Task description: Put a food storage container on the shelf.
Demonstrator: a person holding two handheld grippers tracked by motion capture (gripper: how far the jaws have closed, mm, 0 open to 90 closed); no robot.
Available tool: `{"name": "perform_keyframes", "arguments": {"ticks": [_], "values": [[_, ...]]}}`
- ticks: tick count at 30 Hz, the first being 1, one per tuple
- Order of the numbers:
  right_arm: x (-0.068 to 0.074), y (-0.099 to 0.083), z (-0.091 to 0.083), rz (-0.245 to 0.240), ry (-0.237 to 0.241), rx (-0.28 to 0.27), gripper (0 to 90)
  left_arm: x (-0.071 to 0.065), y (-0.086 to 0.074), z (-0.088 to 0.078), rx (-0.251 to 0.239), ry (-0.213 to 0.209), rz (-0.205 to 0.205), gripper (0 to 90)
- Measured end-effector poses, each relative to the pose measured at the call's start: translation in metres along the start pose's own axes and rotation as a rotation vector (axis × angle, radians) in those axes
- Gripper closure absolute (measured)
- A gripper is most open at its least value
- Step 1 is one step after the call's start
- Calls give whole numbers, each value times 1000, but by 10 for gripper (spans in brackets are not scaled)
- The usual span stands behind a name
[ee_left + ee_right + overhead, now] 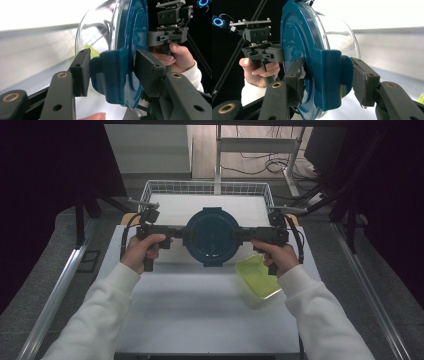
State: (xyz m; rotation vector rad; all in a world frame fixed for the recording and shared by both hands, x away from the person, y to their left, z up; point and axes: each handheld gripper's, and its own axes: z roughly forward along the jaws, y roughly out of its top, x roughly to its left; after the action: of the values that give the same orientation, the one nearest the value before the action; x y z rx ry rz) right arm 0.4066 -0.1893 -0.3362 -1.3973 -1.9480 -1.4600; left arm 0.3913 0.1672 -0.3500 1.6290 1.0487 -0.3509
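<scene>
Above the white table (200, 305), in front of the wire basket (207, 187), a clear round bowl with a blue lid (212, 236) hung between the left gripper (176, 232) and right gripper (246, 234), each clamped on a side lid latch, a yellow-green container (257, 276) lying near-right.

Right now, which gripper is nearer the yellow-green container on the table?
Right. The right gripper clamps the round blue-lidded bowl just above the yellow-green container; the left gripper grips the bowl's far side.
</scene>
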Motion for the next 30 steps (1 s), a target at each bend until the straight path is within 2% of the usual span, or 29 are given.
{"name": "perform_keyframes", "arguments": {"ticks": [9,10,11,15,21,24,30], "values": [[11,35,-5,-20,3,-13,477,-5,40,-5,-9,1,30,493],[12,40,-5,-23,4,-15,476,-5,40,-5,-9,1,30,493],[13,45,-5,-26,2,-13,476,-4,50,-5,-8,-2,31,493],[14,66,-3,-35,-8,-13,476,1,69,-4,-4,-5,28,494],[7,87,1,-25,3,-3,476,9,86,-1,0,2,19,495],[-2,99,7,-18,7,2,476,19,96,3,5,5,8,494],[-12,111,18,8,2,17,475,35,104,7,10,7,-18,492]]}}
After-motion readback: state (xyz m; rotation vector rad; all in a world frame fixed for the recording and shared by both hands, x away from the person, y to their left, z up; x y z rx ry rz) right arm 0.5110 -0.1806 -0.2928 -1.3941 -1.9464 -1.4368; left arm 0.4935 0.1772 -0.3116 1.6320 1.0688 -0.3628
